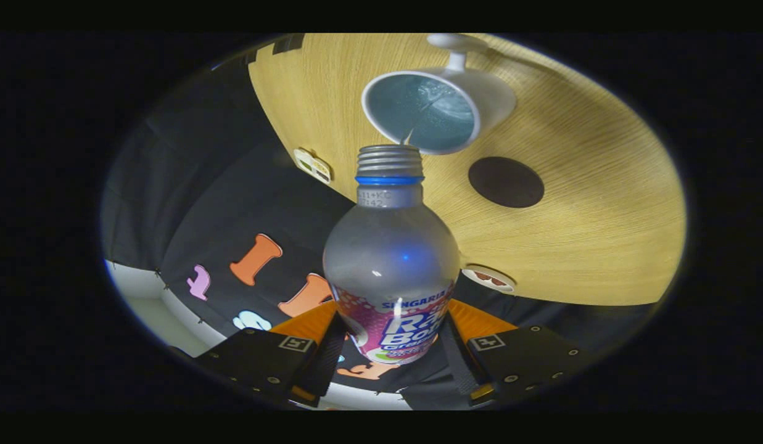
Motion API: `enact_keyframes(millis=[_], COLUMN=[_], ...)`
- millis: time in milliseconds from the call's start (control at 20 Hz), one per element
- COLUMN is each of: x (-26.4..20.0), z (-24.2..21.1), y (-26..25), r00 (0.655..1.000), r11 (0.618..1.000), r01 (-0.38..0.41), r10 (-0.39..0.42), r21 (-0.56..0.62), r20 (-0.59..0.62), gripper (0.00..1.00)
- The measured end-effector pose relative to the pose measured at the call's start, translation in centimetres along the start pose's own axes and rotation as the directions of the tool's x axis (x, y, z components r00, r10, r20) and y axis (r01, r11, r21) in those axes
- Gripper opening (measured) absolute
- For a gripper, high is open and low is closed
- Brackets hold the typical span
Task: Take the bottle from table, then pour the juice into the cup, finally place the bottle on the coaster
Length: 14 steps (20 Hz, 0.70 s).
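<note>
My gripper point(391, 345) is shut on a silver bottle point(390, 259) with a blue neck ring and a coloured label; both fingers press its lower body. The bottle is tipped forward, its open threaded mouth point(390, 154) at the near rim of a white cup point(430, 108). A thin stream of liquid runs from the mouth into the cup, which holds bluish liquid. The cup has a handle on its far side. A dark round coaster point(506, 181) lies on the wooden table point(591, 216) to the right of the bottle's neck, close beside the cup.
Two small stickers lie on the table, one near its edge left of the bottle's neck point(312, 165) and one by the bottle's right shoulder point(487, 279). The black cloth wall point(202, 203) stands left of the table.
</note>
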<state>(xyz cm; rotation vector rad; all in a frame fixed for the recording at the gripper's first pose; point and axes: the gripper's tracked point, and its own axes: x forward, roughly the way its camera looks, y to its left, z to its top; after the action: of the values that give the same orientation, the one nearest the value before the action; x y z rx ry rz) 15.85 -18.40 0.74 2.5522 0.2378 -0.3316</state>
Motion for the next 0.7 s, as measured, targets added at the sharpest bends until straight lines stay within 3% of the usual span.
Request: enact_keyframes(millis=[450,700], x=[0.1,0.0], z=[0.2,0.7], y=[-0.3,-1.7], r00=[1.000,0.998], r11=[1.000,0.994], r01=[0.017,0.050], r10=[-0.016,-0.047], r21=[-0.019,-0.099], r20=[0.011,0.035], gripper=[0.77,0.77])
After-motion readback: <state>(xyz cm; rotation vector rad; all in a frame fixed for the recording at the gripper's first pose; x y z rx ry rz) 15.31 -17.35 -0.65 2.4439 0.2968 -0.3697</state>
